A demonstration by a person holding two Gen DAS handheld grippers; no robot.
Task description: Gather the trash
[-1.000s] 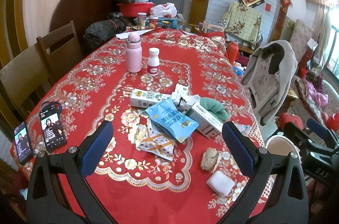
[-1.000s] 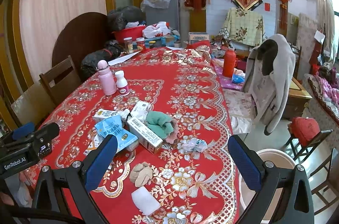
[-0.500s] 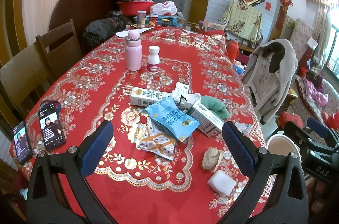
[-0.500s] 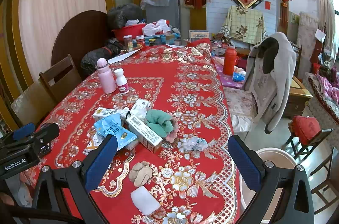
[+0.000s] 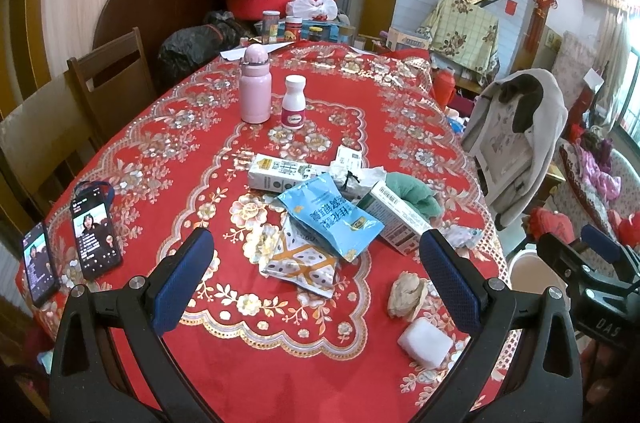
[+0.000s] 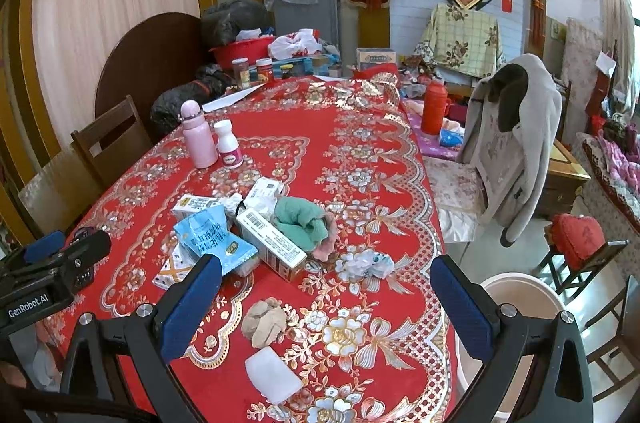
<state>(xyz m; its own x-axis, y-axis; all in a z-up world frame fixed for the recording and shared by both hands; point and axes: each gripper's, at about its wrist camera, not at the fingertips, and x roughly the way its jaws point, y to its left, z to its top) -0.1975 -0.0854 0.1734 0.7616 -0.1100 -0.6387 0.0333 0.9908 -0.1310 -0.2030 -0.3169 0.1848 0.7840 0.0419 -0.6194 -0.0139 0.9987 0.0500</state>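
Litter lies mid-table on the red cloth: a blue snack bag [image 5: 332, 215] [image 6: 212, 235], a patterned wrapper [image 5: 300, 261], a milk carton [image 5: 280, 177], a white box [image 5: 396, 223] [image 6: 270, 243], a green cloth [image 6: 300, 219], a crumpled brown paper [image 5: 404, 299] [image 6: 264, 319], a white block [image 5: 424, 341] [image 6: 272, 375] and a crumpled tissue [image 6: 366, 263]. My left gripper [image 5: 316, 283] hovers open over the near edge, just short of the wrappers. Open too, my right gripper [image 6: 326, 299] hangs above the brown paper. A pale bin [image 6: 520, 299] stands on the floor at the table's right.
A pink flask [image 5: 255, 85] and a white pill bottle [image 5: 294, 103] stand further back. Two lit phones [image 5: 94, 237] lie at the table's left edge. Wooden chairs [image 5: 108, 79] line the left side; a chair with a grey coat [image 6: 516, 147] stands on the right.
Both views have shifted slightly; the trash pile sits a little lower and closer in frame. Both grippers stay open and nothing was picked up.
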